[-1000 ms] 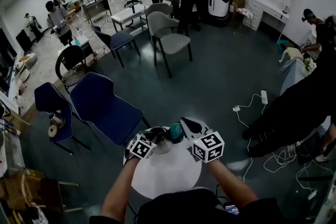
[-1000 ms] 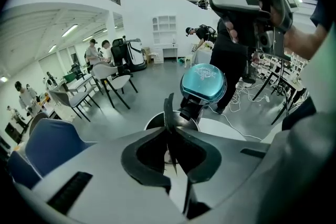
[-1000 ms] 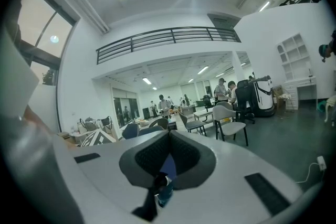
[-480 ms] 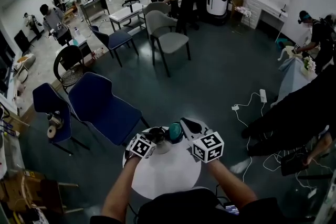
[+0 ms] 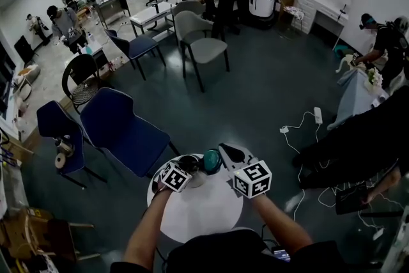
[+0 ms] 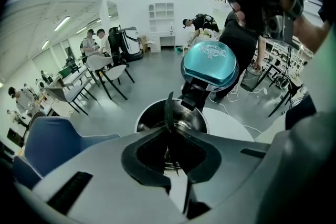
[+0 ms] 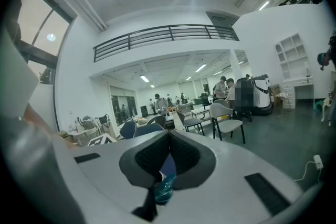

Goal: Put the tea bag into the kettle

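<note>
The kettle [image 5: 190,167] stands at the far edge of a round white table [image 5: 204,209], with its teal lid [image 5: 212,162] tipped up and open on the side away from the person.

The left gripper [image 5: 184,167] hangs right over the kettle's mouth. In the left gripper view its jaws [image 6: 170,130] are clamped together on the tea bag [image 6: 168,108]. The bag shows as a thin dark strip seen edge-on, sticking up past the jaw tips. It is above the open steel rim of the kettle [image 6: 149,117] and not yet inside.

Beyond the mouth the lid [image 6: 210,63] stands upright on its dark hinge. There is a pale print across its top, too small to read.

The right gripper [image 5: 225,150] is just to the right of the kettle, beside and above the lid, and it points out into the room. In its own view the jaws [image 7: 169,134] are pressed together at the tips with nothing between them. A bit of the lid [image 7: 165,187] shows below them.

Each gripper's cube has black-and-white square markers and no lettering.
</note>
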`<control>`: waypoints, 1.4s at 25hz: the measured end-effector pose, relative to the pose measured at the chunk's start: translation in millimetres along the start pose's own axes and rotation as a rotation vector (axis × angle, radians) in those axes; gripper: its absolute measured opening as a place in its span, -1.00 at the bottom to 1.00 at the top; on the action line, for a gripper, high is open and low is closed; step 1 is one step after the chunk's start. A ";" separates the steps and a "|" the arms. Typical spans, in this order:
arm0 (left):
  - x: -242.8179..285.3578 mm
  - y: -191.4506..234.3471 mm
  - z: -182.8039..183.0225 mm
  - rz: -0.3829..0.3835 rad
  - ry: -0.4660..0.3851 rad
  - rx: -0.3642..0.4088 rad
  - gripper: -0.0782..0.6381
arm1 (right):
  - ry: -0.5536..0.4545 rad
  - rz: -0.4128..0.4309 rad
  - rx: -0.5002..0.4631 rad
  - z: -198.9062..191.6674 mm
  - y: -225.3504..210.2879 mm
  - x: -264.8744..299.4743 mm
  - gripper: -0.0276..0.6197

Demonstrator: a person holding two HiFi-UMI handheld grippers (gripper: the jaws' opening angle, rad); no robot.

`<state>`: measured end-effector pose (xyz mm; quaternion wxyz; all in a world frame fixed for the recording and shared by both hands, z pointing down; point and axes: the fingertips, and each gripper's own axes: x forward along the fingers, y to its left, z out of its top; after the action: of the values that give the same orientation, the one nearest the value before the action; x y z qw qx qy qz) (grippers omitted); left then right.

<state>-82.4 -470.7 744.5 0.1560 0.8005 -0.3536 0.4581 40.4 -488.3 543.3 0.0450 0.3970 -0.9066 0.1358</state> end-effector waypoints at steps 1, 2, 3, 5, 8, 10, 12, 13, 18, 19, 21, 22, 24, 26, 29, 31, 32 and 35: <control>2.4 -0.4 -0.9 0.007 0.005 0.013 -0.70 | 0.001 -0.001 0.000 -0.9 -0.7 -0.7 -0.85; 4.5 -0.3 -2.7 0.015 0.009 0.020 -0.70 | 0.001 -0.002 0.000 -1.9 -0.6 -1.3 -0.86; 5.9 -0.2 -4.1 0.023 0.010 0.020 -0.70 | 0.002 -0.002 0.000 -2.7 0.0 -1.8 -0.85; 6.7 -0.5 -4.6 0.026 0.005 0.007 -0.69 | 0.003 -0.002 -0.001 -3.4 1.2 -2.1 -0.85; 5.1 -1.0 -3.5 0.011 -0.011 -0.009 -0.69 | 0.006 -0.002 -0.003 -3.5 2.6 -0.1 -0.85; 3.7 -1.3 -2.5 -0.002 -0.024 -0.022 -0.69 | 0.008 -0.002 -0.005 -3.6 2.7 1.2 -0.85; 3.9 -2.3 -1.1 -0.017 -0.041 -0.034 -0.61 | 0.008 -0.001 -0.007 -3.7 2.8 1.4 -0.85; 3.7 -3.3 -0.9 -0.024 -0.049 -0.036 -0.56 | 0.008 0.000 -0.008 -4.2 3.9 1.2 -0.85; -3.2 -2.0 -0.1 -0.019 -0.079 -0.039 -0.54 | 0.008 0.004 -0.011 -5.5 9.8 -0.2 -0.85; -5.7 -1.7 0.4 -0.013 -0.084 -0.046 -0.54 | 0.007 0.005 -0.012 -4.9 10.4 -1.2 -0.86; -13.4 -3.0 2.4 -0.009 -0.097 -0.065 -0.54 | 0.004 0.006 -0.015 -2.8 12.8 -3.4 -0.85; -18.0 -4.3 3.9 -0.010 -0.107 -0.074 -0.54 | 0.002 0.007 -0.017 -1.7 14.9 -4.0 -0.85; -27.0 -6.5 6.8 -0.009 -0.129 -0.089 -0.54 | 0.000 0.010 -0.021 0.3 19.8 -4.6 -0.85; -35.3 -7.8 10.1 -0.001 -0.153 -0.099 -0.58 | -0.003 0.014 -0.026 2.6 24.4 -5.3 -0.85; -46.6 -8.6 9.4 0.009 -0.179 -0.107 -0.61 | -0.006 0.019 -0.030 4.5 33.5 -6.1 -0.85; -55.0 -10.1 5.6 0.014 -0.193 -0.113 -0.61 | -0.006 0.022 -0.036 3.8 41.4 -7.5 -0.85; -59.9 -10.4 4.1 0.017 -0.205 -0.120 -0.61 | -0.004 0.023 -0.040 3.6 45.5 -8.1 -0.85; -78.4 -8.4 2.1 0.026 -0.254 -0.156 -0.65 | -0.001 0.024 -0.051 5.2 57.1 -8.3 -0.85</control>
<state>-101.0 -432.8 677.8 0.1658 0.8328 -0.4155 0.3261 4.4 -446.9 524.7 0.0531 0.3848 -0.9145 0.1129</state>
